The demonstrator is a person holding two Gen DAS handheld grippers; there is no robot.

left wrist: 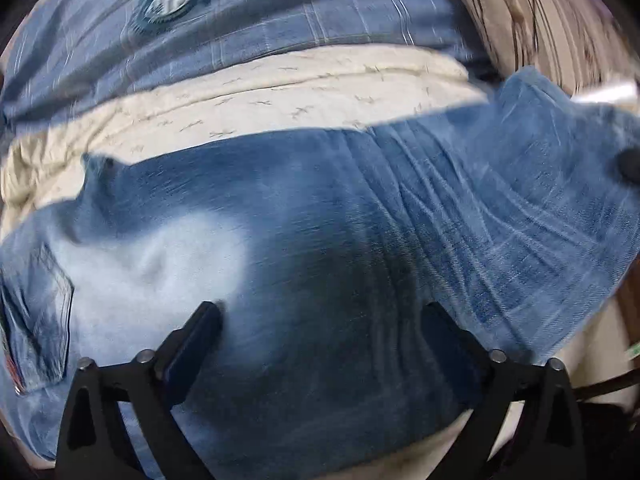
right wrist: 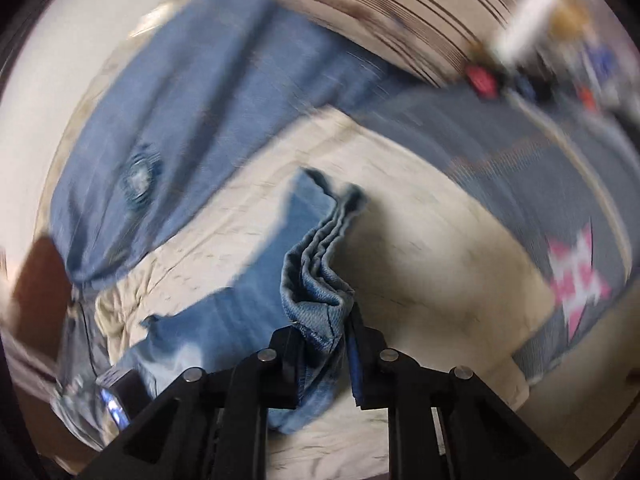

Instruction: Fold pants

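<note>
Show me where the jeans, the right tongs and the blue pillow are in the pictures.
jeans (left wrist: 312,232): left wrist view, on the dark blue middle of the cloth.
right tongs (right wrist: 320,336): right wrist view, midway between the tips, shut on bunched denim.
blue pillow (left wrist: 256,8): left wrist view, on its checked cover.

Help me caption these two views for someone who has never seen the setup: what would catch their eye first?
First, the bunched hem of the blue jeans, pinched between the fingers of the right gripper and lifted off the cream bedsheet. Next, in the left wrist view, the pale faded patch on the jeans, with the left gripper spread wide just above it. Behind lies a blue checked cover with a round emblem.
</note>
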